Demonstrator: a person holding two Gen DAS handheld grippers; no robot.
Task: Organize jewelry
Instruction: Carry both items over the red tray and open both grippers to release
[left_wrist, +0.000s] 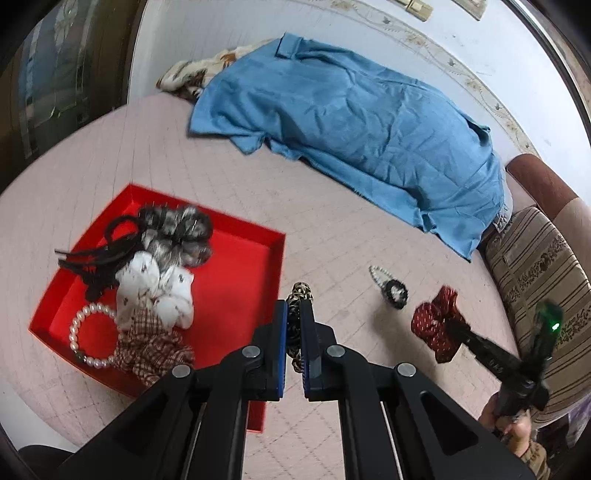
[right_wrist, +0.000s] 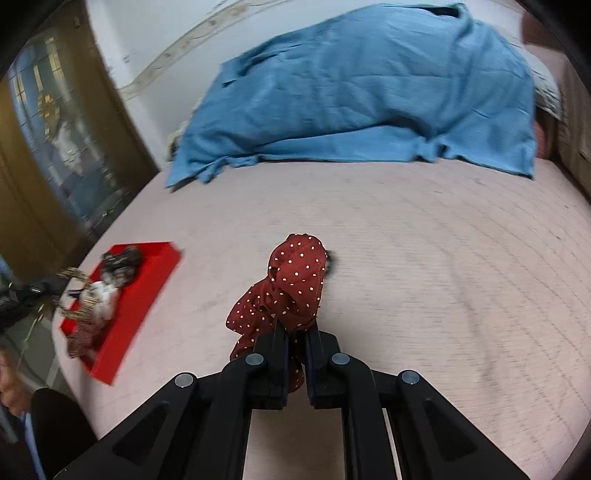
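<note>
Left wrist view: pink quilted bed (left_wrist: 332, 229) under blue cloth (left_wrist: 351, 122); both tongs clamp scrunchies.

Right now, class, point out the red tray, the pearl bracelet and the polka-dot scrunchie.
red tray (left_wrist: 236, 280): left wrist view, bare floor.
pearl bracelet (left_wrist: 75, 332): left wrist view, left beads.
polka-dot scrunchie (right_wrist: 295, 273): right wrist view, upper fold.

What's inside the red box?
In the red box lie a pearl bracelet, a white scrunchie, a plaid scrunchie, a grey scrunchie and black ties. Anything beneath them is hidden.
</note>
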